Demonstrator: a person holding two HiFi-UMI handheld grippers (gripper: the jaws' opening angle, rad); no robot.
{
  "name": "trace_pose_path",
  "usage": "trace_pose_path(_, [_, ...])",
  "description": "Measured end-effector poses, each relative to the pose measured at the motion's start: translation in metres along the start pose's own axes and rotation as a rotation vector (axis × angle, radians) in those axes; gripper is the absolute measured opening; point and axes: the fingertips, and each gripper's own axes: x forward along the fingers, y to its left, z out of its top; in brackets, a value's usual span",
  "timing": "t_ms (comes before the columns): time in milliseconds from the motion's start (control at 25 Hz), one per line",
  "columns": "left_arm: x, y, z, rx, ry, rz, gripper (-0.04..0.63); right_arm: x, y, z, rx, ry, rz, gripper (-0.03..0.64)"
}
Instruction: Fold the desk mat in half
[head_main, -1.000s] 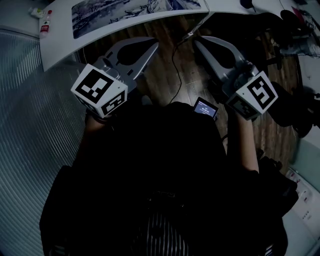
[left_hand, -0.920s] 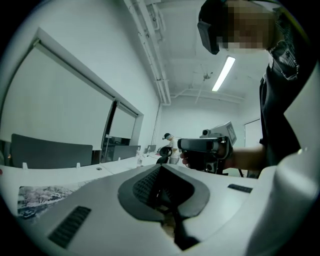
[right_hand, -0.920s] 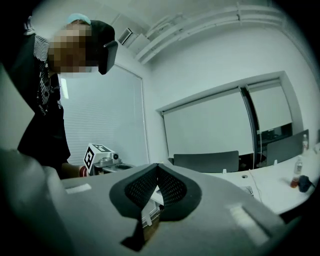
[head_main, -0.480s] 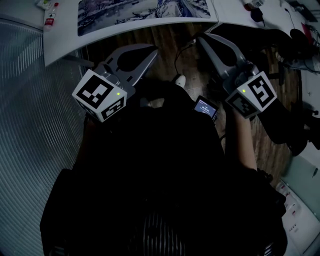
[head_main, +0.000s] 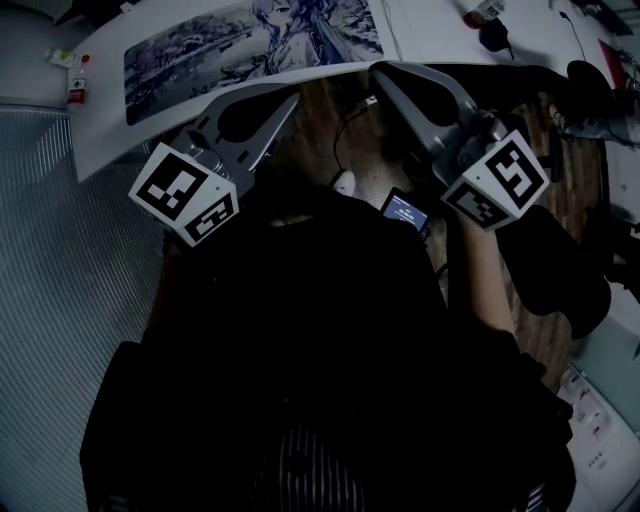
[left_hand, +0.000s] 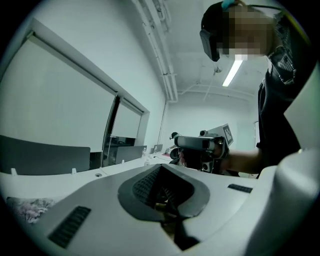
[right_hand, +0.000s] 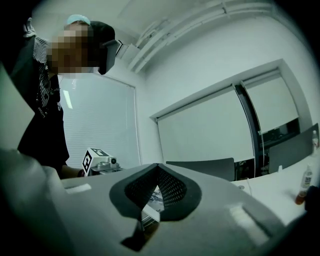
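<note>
The desk mat, printed with a pale blue anime picture, lies flat on the white desk at the top of the head view. My left gripper is shut, its tip just short of the desk's near edge and below the mat's middle. My right gripper is also shut with nothing in it, its tip at the desk edge by the mat's near right corner. Through the right gripper's jaw window a piece of the mat shows. The left gripper points level across the desk.
A small bottle stands at the desk's left end and dark items lie at its right. A cable hangs under the desk. A lit phone sits at my waist. A black chair stands at the right.
Both grippers have moved forward toward the desk. The desk edge and the mat have come closer to their tips. Both stay shut.
</note>
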Motion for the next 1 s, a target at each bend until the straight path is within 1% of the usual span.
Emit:
trace_pose_path(120, [0.039, -0.003, 0.007, 0.015, 0.025, -0.008, 0.006, -0.018, -0.033, 0.006, 0.007, -0.005, 0.005, 0.005])
trace_pose_path(440, [0.113, 0.010, 0.013, 0.013, 0.102, 0.036, 0.006, -0.047, -0.109, 0.010, 0.058, -0.035, 0.013, 0.005])
trace_pose_path(600, [0.144, 0.023, 0.016, -0.020, 0.107, 0.066, 0.006, -0.062, -0.156, 0.001, 0.121, -0.046, -0.034, 0.005])
trace_pose_path(760, [0.158, 0.034, 0.017, -0.037, 0.109, 0.089, 0.006, -0.073, -0.188, -0.008, 0.160, -0.047, -0.051, 0.005])
trace_pose_path(1000, [0.163, 0.047, 0.014, -0.052, 0.131, 0.078, 0.006, -0.068, -0.210, -0.020, 0.192, -0.045, -0.081, 0.005])
